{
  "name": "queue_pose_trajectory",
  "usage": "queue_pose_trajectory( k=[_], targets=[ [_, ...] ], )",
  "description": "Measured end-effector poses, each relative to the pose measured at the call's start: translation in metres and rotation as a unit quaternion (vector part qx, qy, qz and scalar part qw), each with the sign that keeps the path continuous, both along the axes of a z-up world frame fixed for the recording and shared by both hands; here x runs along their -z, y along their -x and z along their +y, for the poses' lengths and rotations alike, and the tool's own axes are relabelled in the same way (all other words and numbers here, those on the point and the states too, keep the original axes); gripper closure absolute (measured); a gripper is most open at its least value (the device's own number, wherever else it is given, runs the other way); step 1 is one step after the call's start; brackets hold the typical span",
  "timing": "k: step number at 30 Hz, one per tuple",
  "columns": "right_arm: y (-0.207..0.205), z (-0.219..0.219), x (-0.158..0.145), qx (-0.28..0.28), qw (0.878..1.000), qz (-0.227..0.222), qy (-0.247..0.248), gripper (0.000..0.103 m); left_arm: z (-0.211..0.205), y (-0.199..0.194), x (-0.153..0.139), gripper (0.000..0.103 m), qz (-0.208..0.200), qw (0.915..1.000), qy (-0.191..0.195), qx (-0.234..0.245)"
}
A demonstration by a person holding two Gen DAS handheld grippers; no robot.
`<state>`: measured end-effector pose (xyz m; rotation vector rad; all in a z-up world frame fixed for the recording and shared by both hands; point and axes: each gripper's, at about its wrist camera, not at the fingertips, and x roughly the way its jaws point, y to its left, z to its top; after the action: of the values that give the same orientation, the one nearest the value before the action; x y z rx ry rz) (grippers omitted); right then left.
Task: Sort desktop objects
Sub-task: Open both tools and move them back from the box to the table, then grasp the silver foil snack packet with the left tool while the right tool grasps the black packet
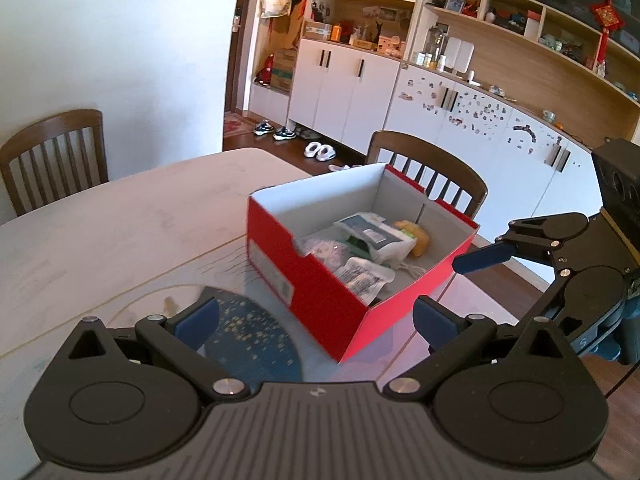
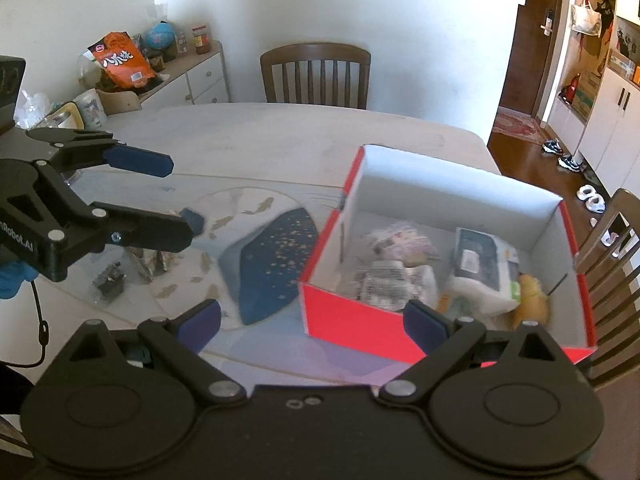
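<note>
A red cardboard box (image 1: 320, 296) (image 2: 360, 314) with a white inside stands on the table and holds several plastic-wrapped packets (image 1: 368, 240) (image 2: 396, 272) and a yellow soft toy (image 1: 418, 236) (image 2: 532, 294). My left gripper (image 1: 316, 324) is open and empty just in front of the box's near corner; it also shows in the right wrist view (image 2: 182, 192) at the left above the mat. My right gripper (image 2: 312, 324) is open and empty at the box's near wall; its fingers (image 1: 480, 258) reach in from the right. A small dark clip (image 2: 110, 280) and a crumpled wrapper (image 2: 150, 262) lie on the mat.
A table mat with a dark blue patch (image 2: 272, 264) (image 1: 248, 328) lies beside the box. Wooden chairs (image 1: 60, 152) (image 2: 316, 76) (image 1: 432, 168) stand around the table. A side cabinet with a snack bag (image 2: 120, 60) is at the far left. White cupboards (image 1: 340, 96) line the wall.
</note>
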<state>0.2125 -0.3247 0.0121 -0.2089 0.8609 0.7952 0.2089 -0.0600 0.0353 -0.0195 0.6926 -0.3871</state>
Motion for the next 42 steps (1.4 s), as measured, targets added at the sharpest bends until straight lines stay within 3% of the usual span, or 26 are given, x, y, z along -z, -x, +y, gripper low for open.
queue_pose_trajectory(
  k=[29,42],
  targets=[
    [0.055,0.108,0.019,-0.024,1.0,0.008,-0.008,0.005,0.127,0.029,0.033,0.0,0.031,0.996,-0.012,-0.083],
    [0.074,0.154,0.034,-0.05,0.998,0.03,-0.008,0.005,0.156,0.018,0.076,0.0,0.061,0.9956,-0.026,-0.066]
  ],
)
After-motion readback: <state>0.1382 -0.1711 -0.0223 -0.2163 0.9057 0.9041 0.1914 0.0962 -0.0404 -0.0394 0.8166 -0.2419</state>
